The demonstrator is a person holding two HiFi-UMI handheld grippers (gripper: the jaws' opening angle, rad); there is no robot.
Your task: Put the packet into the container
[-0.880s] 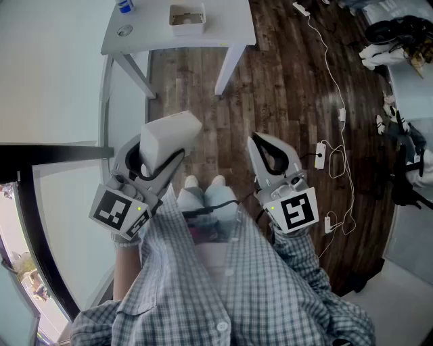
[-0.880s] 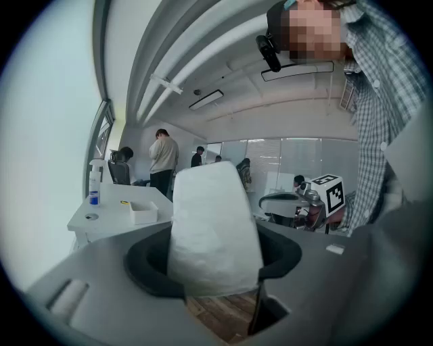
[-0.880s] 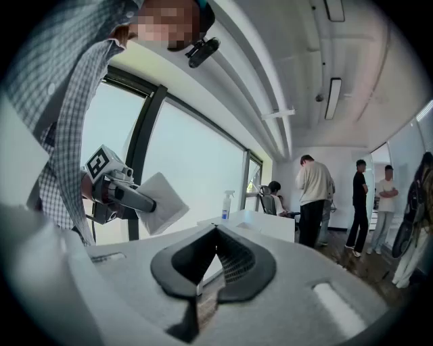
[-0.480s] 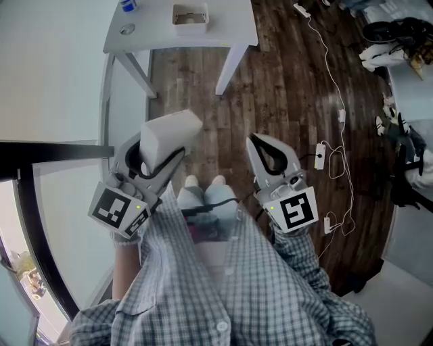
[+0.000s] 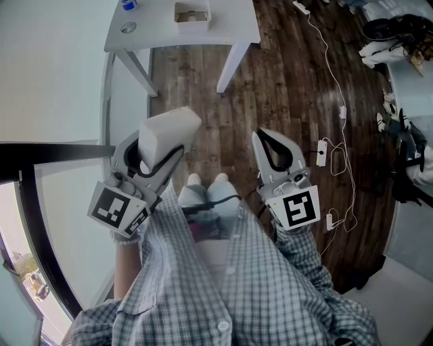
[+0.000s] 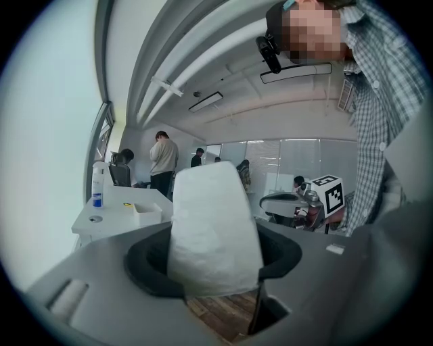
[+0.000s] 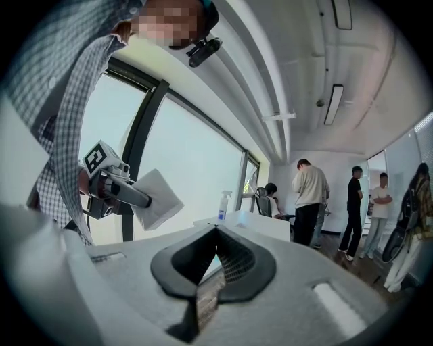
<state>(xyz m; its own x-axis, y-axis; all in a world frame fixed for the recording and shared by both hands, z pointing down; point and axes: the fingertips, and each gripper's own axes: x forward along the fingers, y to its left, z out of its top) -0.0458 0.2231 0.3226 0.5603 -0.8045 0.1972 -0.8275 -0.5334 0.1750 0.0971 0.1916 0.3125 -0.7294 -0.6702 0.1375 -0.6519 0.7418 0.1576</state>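
Observation:
A white packet stands between the jaws of my left gripper, which is shut on it at waist height above the wood floor. In the left gripper view the packet fills the jaw gap of the left gripper. My right gripper is level beside it, shut, with nothing between its tips. From the right gripper view, the left gripper and packet show at left. The container, a small white tray, sits on a white table ahead; it also shows as the tray.
A spray bottle and a small round thing share the table. White cables and a power strip lie on the floor at right. A dark window frame runs at left. Several people stand beyond the table.
The right gripper has shifted slightly to the right in the head view. The left gripper keeps the packet in the same place.

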